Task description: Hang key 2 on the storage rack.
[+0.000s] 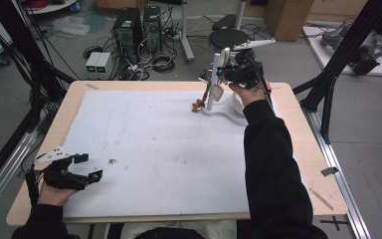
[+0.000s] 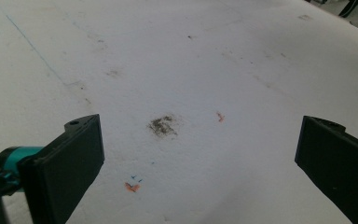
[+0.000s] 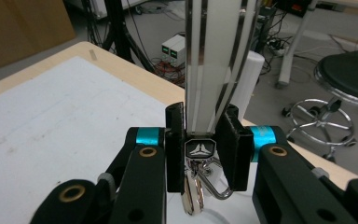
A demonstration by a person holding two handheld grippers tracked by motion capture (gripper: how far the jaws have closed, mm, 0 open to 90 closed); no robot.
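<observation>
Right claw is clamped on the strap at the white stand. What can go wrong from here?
1. The right claw grips the white strap just above its clasp, close to the stand's post; a sideways pull may tip the stand.
2. The small brown item lies beside the stand's base and could get knocked.
3. The left claw rests open far away, so nothing steadies the stand.
</observation>
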